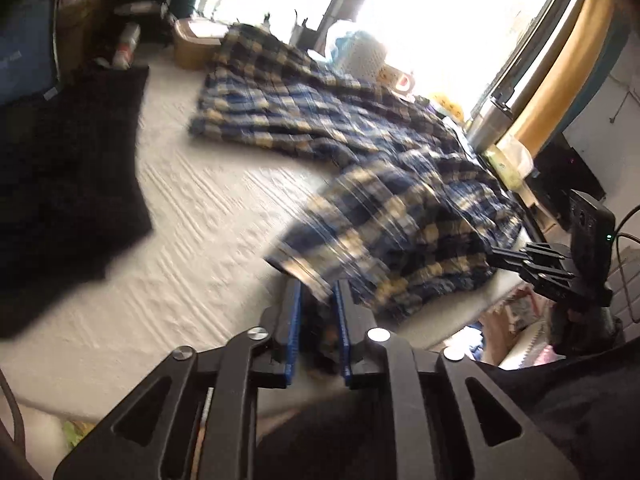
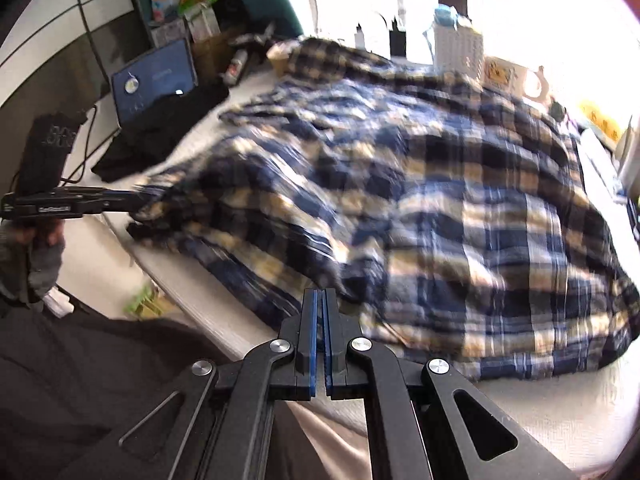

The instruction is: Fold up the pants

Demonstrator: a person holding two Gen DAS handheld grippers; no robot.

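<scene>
Blue, navy and cream plaid pants (image 1: 360, 152) lie spread over the white textured table (image 1: 200, 216), blurred by motion. My left gripper (image 1: 317, 286) is narrowed on a hem corner of the pants, lifted above the table near its front edge. My right gripper (image 2: 320, 294) is shut on the pants' near edge (image 2: 400, 208). The right gripper also shows in the left wrist view (image 1: 496, 254), clamped on the fabric's right edge. The left gripper shows in the right wrist view (image 2: 138, 200), pinching the fabric at the left.
A black folded garment (image 1: 68, 184) lies at the table's left. A blue box (image 2: 154, 80), a cardboard box (image 1: 192, 46), a white woven basket (image 2: 458, 50), mugs (image 2: 510, 76) and bottles line the back near the bright window. The table's front edge (image 2: 208, 308) is close.
</scene>
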